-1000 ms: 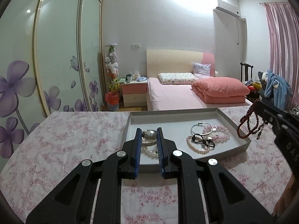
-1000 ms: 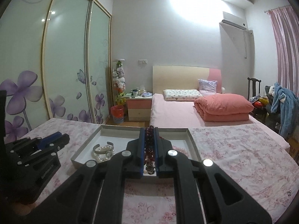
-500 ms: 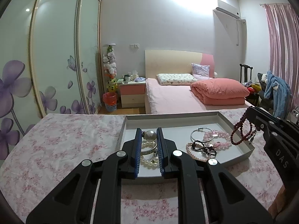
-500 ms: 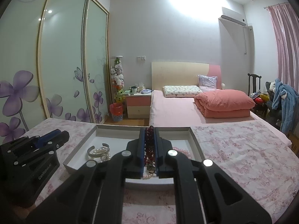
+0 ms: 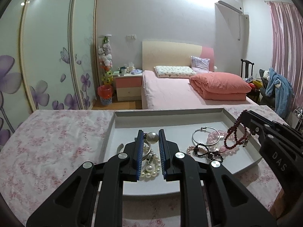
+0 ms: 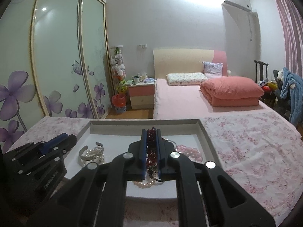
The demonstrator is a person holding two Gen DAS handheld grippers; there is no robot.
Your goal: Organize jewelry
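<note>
A shallow grey tray (image 5: 170, 111) lies on the floral cloth with several pieces of jewelry in it. My left gripper (image 5: 150, 132) is shut on a large pearl piece (image 5: 153, 137), low over the tray's left part. A silver cuff (image 6: 90, 150) and a pearl bracelet (image 5: 151, 168) lie beneath it. My right gripper (image 6: 151, 131) is shut on a dark red bead strand (image 6: 151, 143). In the left wrist view the red strand (image 5: 234, 134) hangs in loops from the right gripper (image 5: 244, 113) over the tray's right side, above a pink bead bracelet (image 5: 214, 138).
A thin silver bangle (image 5: 203, 136) and a black bead bracelet (image 5: 206, 151) also lie in the tray (image 6: 144, 121). The left gripper (image 6: 66, 137) sits at the tray's left rim. Floral cloth (image 6: 246, 141) spreads on both sides. A bed stands beyond the far edge.
Both grippers have moved forward and down toward the tray, which now looks larger and closer. The red strand has come in over the tray's right side. Both grips are unchanged.
</note>
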